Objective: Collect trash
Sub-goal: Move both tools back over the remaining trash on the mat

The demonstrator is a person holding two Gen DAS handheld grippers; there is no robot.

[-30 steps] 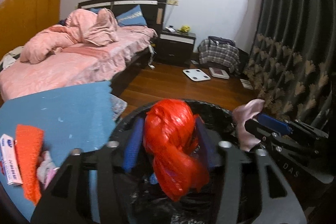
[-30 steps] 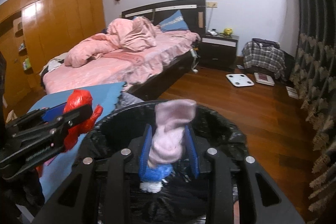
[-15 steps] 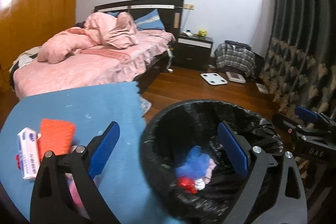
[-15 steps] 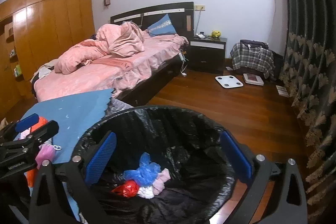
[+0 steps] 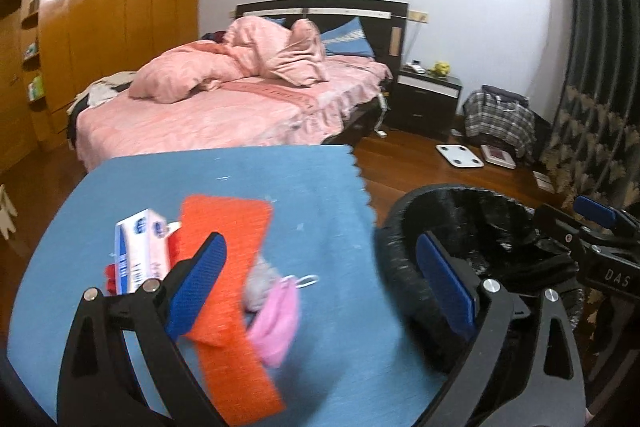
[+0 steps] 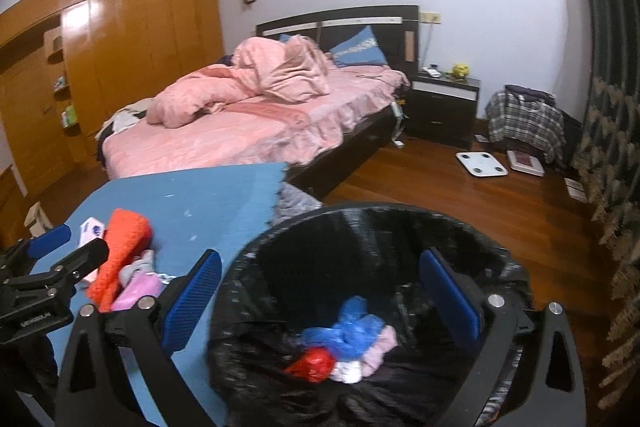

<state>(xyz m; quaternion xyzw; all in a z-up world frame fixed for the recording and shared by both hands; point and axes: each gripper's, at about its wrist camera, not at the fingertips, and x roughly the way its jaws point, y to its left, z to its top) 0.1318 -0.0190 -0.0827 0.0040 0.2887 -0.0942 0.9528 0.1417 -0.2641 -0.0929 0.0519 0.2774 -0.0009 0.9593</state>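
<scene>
trash (image 6: 344, 343) now lies in the black bin (image 6: 360, 223): red, blue and pink scraps dropped a second ago. both claws, left gripper (image 5: 320, 295) and right gripper (image 6: 320, 303), spread empty. left has swung toward the orange cloth (image 5: 228, 247) pile on the blue table (image 5: 280, 179); more remains.

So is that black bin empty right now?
No, the bin already holds a red bag, a blue bag and pale scraps at the bottom.

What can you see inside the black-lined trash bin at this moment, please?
Inside the trash bin lie a crumpled blue bag, a red bag and pale pink and white scraps. Anything beneath that pile is covered, so it cannot be seen.
</scene>
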